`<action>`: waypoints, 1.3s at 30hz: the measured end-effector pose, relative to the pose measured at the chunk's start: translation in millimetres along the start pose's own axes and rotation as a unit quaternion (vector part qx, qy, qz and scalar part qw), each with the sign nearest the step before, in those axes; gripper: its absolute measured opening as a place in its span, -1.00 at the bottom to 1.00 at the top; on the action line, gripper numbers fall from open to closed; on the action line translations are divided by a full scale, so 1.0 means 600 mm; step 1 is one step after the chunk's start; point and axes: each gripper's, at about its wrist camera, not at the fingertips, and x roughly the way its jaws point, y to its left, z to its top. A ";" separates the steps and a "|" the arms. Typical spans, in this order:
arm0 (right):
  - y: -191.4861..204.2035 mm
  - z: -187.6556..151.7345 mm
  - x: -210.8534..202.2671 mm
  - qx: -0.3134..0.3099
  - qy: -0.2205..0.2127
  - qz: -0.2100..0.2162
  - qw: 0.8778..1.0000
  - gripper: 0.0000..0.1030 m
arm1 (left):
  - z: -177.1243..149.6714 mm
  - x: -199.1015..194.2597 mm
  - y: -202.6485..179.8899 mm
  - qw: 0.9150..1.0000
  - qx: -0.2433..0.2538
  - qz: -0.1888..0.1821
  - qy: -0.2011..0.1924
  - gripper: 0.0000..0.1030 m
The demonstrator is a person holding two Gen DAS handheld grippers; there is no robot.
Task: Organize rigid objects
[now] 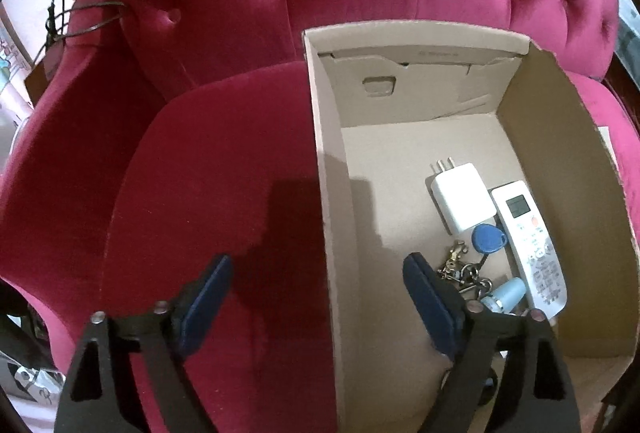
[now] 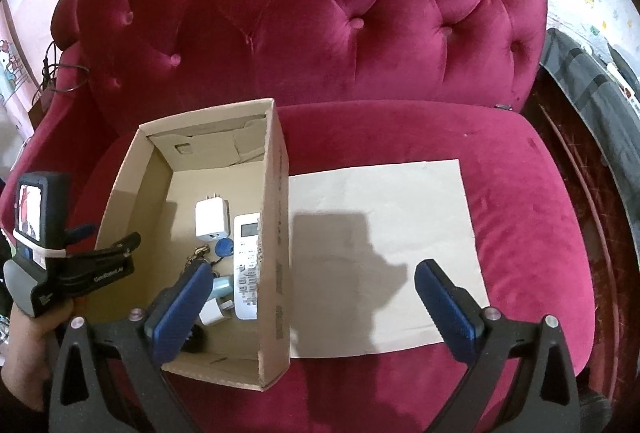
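- The remote [image 1: 530,245], charger [image 1: 462,199], keys [image 1: 460,265] and blue tag [image 1: 489,239] lie together in the cardboard box [image 2: 276,233] on the sofa [image 2: 320,33]; all look light and stiff.
- The remote is best gripped across its narrow sides, the keys by their ring.
- The left gripper [image 1: 316,301] and right gripper [image 2: 314,307] both stand wide open, holding nothing.
- A pale blue object [image 1: 506,295] is partly hidden; I cannot identify it.

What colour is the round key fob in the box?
Blue. The key fob shows best in the left wrist view, lying between the charger and the remote.

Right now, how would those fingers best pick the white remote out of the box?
Probably from above, across the white remote's narrow width near its middle. It lies flat and long beside the cardboard box's right wall, keys on its other side, so the fit is tight.
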 end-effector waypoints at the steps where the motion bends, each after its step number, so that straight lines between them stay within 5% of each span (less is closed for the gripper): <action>1: -0.002 0.000 -0.004 0.000 -0.002 -0.001 1.000 0.99 | -0.002 -0.003 0.000 1.000 0.000 -0.001 0.000 0.92; 14: -0.015 -0.005 -0.065 -0.004 -0.018 -0.002 1.000 1.00 | -0.020 -0.103 -0.011 0.999 -0.011 -0.029 -0.007 1.00; 39: -0.030 -0.031 -0.198 -0.029 -0.064 0.001 0.998 1.00 | -0.070 -0.316 -0.065 0.997 -0.023 -0.014 -0.072 1.00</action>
